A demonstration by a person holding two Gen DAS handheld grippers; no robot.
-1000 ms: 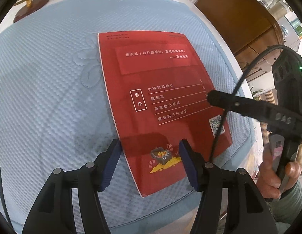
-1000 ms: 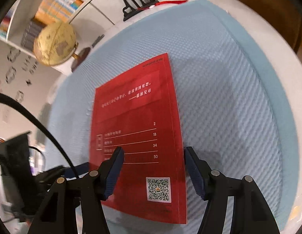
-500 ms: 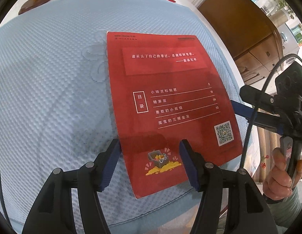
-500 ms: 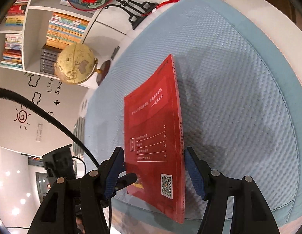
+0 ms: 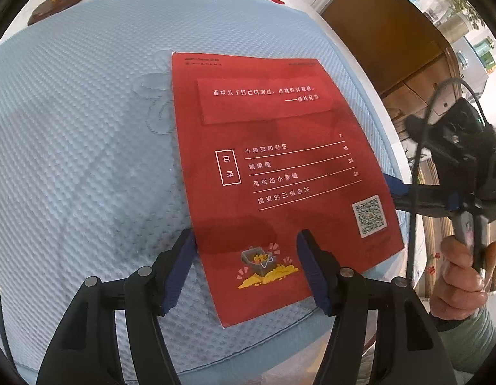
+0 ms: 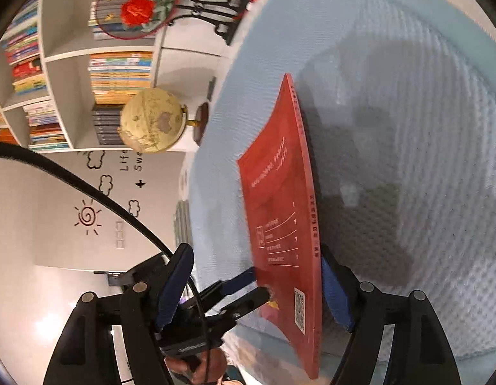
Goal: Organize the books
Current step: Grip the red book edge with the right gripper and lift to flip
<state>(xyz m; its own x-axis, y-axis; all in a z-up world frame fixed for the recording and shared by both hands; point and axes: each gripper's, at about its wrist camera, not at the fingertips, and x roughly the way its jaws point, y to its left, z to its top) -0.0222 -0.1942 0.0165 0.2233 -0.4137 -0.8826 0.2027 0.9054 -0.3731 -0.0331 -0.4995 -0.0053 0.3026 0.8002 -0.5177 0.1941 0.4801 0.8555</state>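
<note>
Book point(image 5: 273, 166), thin, red-covered, back face up on the pale blue quilted mat point(image 5: 81, 147). White Chinese lettering in a darker band near the top, a boxed heading with four listed lines and page numbers at mid-cover, a QR code at the lower right corner, a small treasure chest with gold coins near the bottom edge. Seen edge-on from the right wrist point(image 6: 289, 224), with a narrow spine carrying small print too fine to read. Near corner overhanging the mat's front edge.

Left gripper point(image 5: 244, 272) spread wide over the book's lower end, one blue pad point(image 5: 179, 272) at the left edge of the cover, the other above the cover; contact with the cover not clear. Right gripper point(image 6: 257, 292) with jaws just opened further, spread across the book's spine-side corner, its right pad point(image 6: 336, 295) just beside the spine, apparently not pressing. From the left wrist, only one blue fingertip of the right gripper showing at the book's right edge, the rest hidden behind its body and a hand point(image 5: 462, 276).

Beyond the mat: globe point(image 6: 153, 120), round fan point(image 6: 137, 3) with red flowers on a black stand, shelves point(image 6: 65, 73) of books, titles unreadable. Globe cut off in the left view, only its base visible.
</note>
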